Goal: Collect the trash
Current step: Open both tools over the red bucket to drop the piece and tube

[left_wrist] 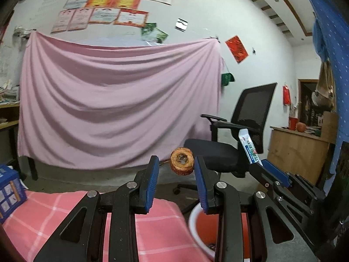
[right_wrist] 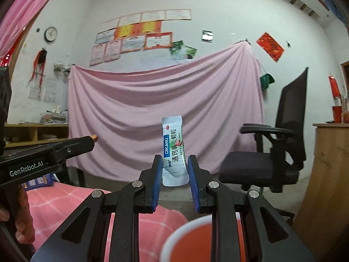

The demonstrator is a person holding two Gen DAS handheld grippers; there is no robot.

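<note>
We've got both grippers up in the air over the edge of the table with the pink checked cloth point(left_wrist: 54, 214). Our left gripper point(left_wrist: 176, 166) is narrowed down on a round brownish chunk of trash point(left_wrist: 182, 162), ring-shaped with a dark hollow middle; it sits right at the tips of the blue pads point(left_wrist: 152, 181), pinched from both sides as far as we can tell. Our right gripper point(right_wrist: 175, 170) has its fingers nearly together on a white and blue sachet point(right_wrist: 174, 150) with printed text. The sachet stands upright between the pads, lower part clamped, top sticking up well above the fingertips.

From the left wrist view we also see the right gripper off to the side with that same sachet poking up. Below and between both grippers there's a red bucket with a white rim point(right_wrist: 192, 240), sitting just past the table edge. Behind all this: a pink sheet point(left_wrist: 120, 104) hung on the wall and a black office chair point(left_wrist: 240, 135) near a wooden cabinet point(left_wrist: 298, 150).
</note>
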